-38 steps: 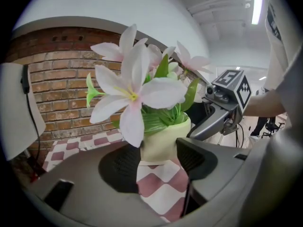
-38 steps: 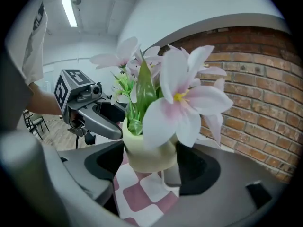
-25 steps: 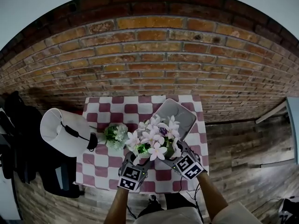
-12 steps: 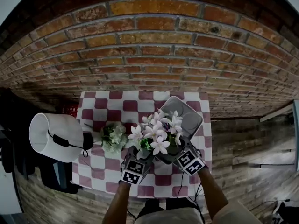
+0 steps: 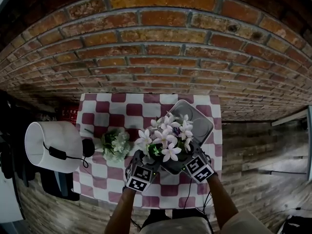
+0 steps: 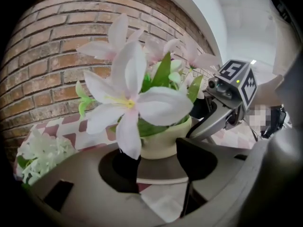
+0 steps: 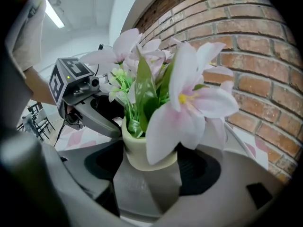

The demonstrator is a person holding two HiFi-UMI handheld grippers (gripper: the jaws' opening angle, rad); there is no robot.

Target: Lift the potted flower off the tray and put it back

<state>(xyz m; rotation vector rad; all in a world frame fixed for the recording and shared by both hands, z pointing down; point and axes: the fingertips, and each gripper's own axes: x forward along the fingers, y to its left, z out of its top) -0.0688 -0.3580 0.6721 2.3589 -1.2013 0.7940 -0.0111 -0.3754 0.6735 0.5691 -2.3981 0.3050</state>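
The potted flower [image 5: 165, 139] has pale pink blooms and a cream pot [image 6: 163, 143]. It sits at the near end of the grey tray [image 5: 199, 121], on it or just above it; contact is hidden. My left gripper [image 5: 146, 161] flanks the pot from the left and my right gripper [image 5: 187, 160] from the right. In the left gripper view the pot stands between the dark pads [image 6: 118, 167], held wide. The right gripper view shows the same: pot [image 7: 142, 150] between the pads [image 7: 201, 169], grey tray [image 7: 142, 188] beneath. Each view shows the opposite gripper beyond the pot.
A red-and-white checked cloth [image 5: 105, 112] covers the small table. A white-green bouquet [image 5: 116, 144] lies left of the pot. A white lamp shade [image 5: 51, 145] with a black cord stands off the table's left edge. A brick wall [image 5: 156, 48] rises behind; wooden floor lies all round.
Both grippers have carried the potted flower down and away from me. It went from hanging off the tray's near left side to sitting over the tray's near end.
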